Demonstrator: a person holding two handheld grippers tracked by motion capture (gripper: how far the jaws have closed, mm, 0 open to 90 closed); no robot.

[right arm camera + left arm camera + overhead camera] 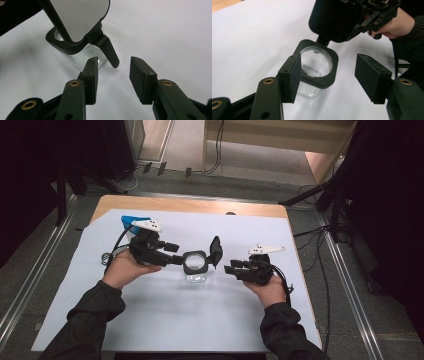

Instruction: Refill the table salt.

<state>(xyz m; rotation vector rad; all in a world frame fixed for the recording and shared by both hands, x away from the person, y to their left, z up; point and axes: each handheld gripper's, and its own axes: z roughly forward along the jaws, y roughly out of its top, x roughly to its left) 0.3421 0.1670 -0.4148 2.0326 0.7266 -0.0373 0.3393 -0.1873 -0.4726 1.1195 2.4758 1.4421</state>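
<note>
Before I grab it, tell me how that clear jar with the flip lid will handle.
The jar looks like clear glass or hard plastic: probably stiff and slippery. Its lid stands open on a hinge, so it may swing or make the jar top-heavy. Its flat-sided body should not roll.

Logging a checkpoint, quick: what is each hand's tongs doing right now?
Left tongs: open, holding nothing, beside the jar.
Right tongs: open, empty.
</note>
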